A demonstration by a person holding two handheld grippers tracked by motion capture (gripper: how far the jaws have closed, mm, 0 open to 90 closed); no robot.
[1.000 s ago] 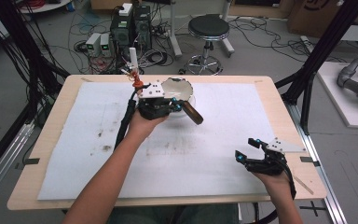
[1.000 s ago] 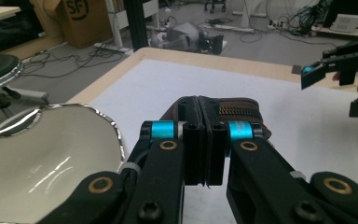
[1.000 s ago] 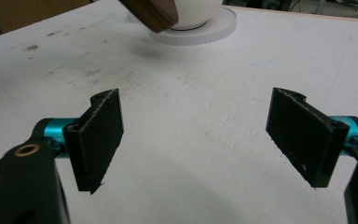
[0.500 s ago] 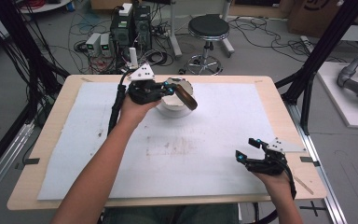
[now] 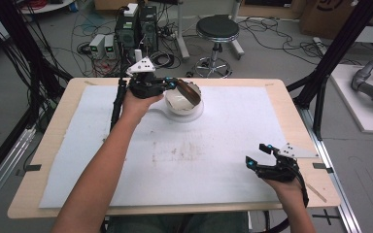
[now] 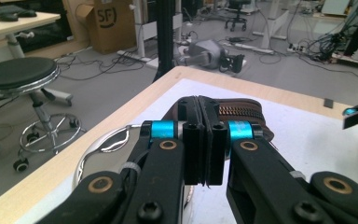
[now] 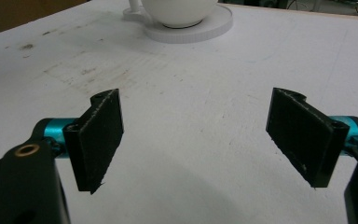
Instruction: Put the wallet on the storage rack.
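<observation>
My left gripper (image 5: 172,85) is at the far side of the table, shut on a brown zippered pouch (image 5: 188,93). The pouch hangs tilted over a white bowl (image 5: 178,105) that stands on a round white base (image 5: 196,114). In the left gripper view the jaws (image 6: 204,140) pinch the pouch (image 6: 240,112) by its edge, with the bowl's shiny inside (image 6: 107,149) below. My right gripper (image 5: 258,156) rests near the table's front right, open and holding nothing. In the right gripper view its wide-apart pads (image 7: 100,135) frame bare mat, and the bowl (image 7: 177,10) is far ahead.
A white mat (image 5: 223,145) covers the wooden table (image 5: 296,97), with dark smudges (image 5: 175,155) near its middle. Behind the far edge are a black stool (image 5: 217,29) and electronics boxes (image 5: 136,24) with cables. Black frame posts (image 5: 320,87) stand at the right.
My left gripper has carried the brown pouch away from me and slightly left, toward the far edge, keeping the pouch over the bowl. The right gripper has stayed put.
</observation>
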